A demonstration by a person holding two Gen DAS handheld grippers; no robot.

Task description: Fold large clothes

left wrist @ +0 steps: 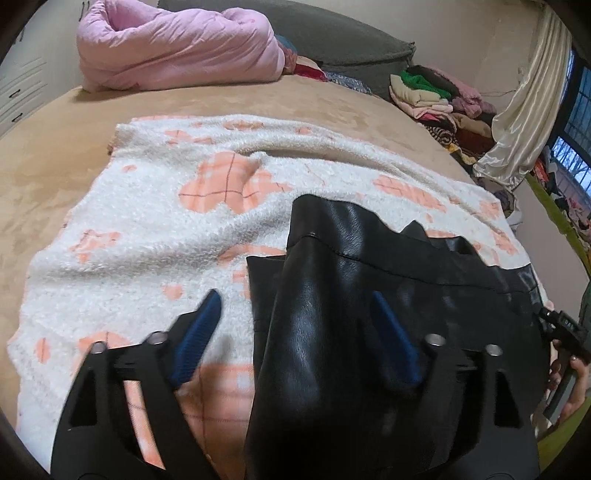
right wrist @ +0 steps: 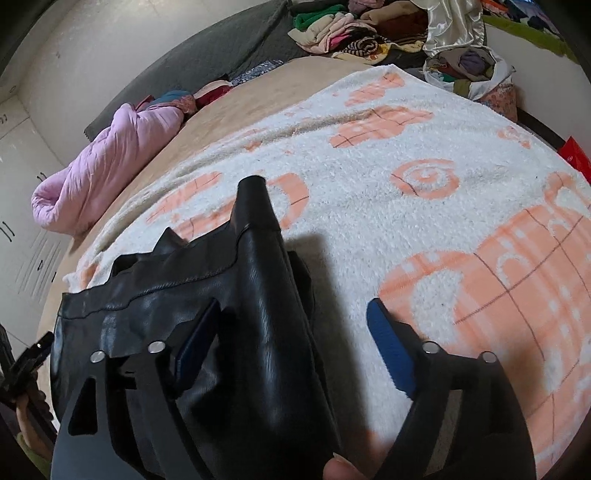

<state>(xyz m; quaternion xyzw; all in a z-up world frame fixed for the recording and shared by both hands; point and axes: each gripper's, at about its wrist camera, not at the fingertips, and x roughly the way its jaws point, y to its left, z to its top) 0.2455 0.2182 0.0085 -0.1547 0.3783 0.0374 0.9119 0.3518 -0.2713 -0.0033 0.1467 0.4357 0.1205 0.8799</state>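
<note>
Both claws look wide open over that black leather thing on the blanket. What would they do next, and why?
Probably close both on the black leather garment. The left gripper and right gripper each stand open with a raised fold of it between the fingers, nothing pinched yet. It cannot be lifted off the white-and-orange blanket until gripped.

Pink quilt (left wrist: 177,48) bunched near grey headboard (left wrist: 332,33); mixed clothes pile (left wrist: 443,99) beside cream curtain (left wrist: 524,110).
</note>
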